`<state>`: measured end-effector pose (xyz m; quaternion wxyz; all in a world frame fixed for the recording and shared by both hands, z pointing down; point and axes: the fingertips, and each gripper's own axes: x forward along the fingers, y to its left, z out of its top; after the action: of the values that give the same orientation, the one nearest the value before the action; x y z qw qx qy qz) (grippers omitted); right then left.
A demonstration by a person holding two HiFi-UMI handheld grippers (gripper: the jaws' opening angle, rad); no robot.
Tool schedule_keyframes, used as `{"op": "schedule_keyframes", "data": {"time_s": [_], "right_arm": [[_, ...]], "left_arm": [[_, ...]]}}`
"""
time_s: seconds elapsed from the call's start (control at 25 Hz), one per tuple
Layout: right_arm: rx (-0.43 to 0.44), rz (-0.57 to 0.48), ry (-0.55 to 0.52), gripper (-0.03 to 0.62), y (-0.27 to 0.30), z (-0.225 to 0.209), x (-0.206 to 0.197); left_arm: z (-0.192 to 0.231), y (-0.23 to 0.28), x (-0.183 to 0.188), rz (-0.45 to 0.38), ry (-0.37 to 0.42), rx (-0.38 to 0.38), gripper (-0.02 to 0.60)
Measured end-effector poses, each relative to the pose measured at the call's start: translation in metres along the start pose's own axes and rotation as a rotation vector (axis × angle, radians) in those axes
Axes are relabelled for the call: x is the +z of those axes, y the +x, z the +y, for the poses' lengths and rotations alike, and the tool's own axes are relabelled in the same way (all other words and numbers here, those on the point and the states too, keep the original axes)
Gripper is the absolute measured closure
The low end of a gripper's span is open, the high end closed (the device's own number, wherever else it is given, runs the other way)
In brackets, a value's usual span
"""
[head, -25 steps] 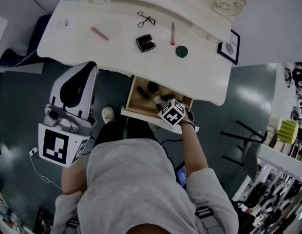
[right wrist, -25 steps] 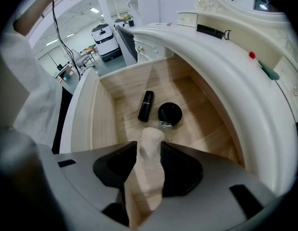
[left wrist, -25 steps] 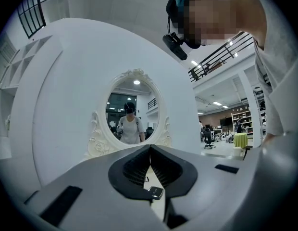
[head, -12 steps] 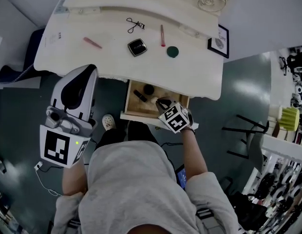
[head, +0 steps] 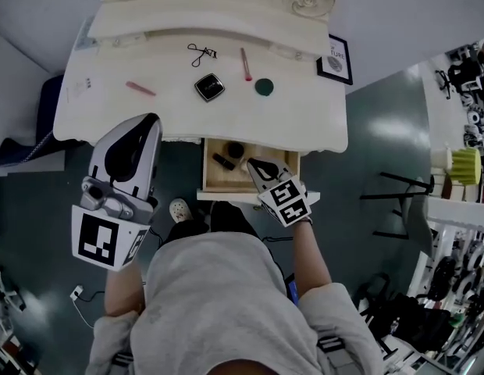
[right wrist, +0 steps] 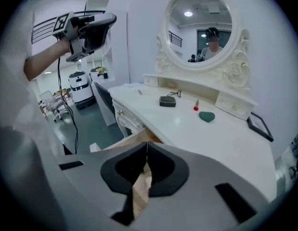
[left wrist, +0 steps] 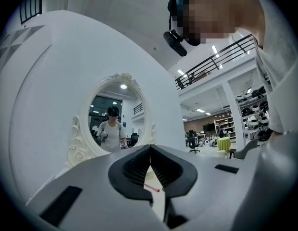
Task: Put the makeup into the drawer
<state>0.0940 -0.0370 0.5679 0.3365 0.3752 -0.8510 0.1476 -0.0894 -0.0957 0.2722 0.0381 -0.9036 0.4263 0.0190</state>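
Observation:
On the white vanity top point(head: 304, 119) lie a black compact point(head: 210, 87), an eyelash curler point(head: 201, 52), a red lipstick point(head: 246, 63), a green round piece point(head: 264, 87) and a pink stick point(head: 140, 89). The wooden drawer point(head: 213, 180) below stands pulled out with dark makeup items point(head: 223, 161) inside. My right gripper point(head: 252, 164) hangs over the drawer's right part, shut and empty; its view shows the compact point(right wrist: 167, 101) and lipstick point(right wrist: 196, 107) ahead. My left gripper point(head: 148, 122) is held left of the drawer, off the table's front edge, shut and empty.
A framed picture point(head: 334, 59) stands at the table's right end. An oval mirror point(right wrist: 200, 25) rises behind the top, with a small drawer box point(right wrist: 235, 105) below it. A dark chair point(head: 398, 209) stands on the floor to the right.
The right gripper has lifted out of the drawer and drawn back toward the person, so its fingers now show above the drawer. The left gripper stays about where it was.

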Motion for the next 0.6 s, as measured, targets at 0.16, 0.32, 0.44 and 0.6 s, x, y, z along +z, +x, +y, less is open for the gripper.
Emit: {"op": "schedule_keyframes", "data": {"time_s": [0.16, 0.32, 0.44, 0.6], "right_arm": [[-0.049, -0.077, 0.030, 0.571, -0.016, 0.003, 0.025], [-0.090, -0.136, 0.040, 0.571, -0.028, 0.008, 0.044], [-0.119, -0.171, 0.053, 0.571, -0.035, 0.010, 0.054], [-0.167, -0.227, 0.086, 0.571, -0.046, 0.012, 0.066]], "left_arm": [[-0.001, 0.000, 0.002, -0.013, -0.001, -0.032, 0.566], [-0.002, -0.001, 0.002, -0.021, -0.006, -0.062, 0.566], [-0.004, -0.001, 0.003, -0.030, -0.008, -0.084, 0.566], [-0.006, -0.002, 0.006, -0.041, -0.010, -0.112, 0.566]]}}
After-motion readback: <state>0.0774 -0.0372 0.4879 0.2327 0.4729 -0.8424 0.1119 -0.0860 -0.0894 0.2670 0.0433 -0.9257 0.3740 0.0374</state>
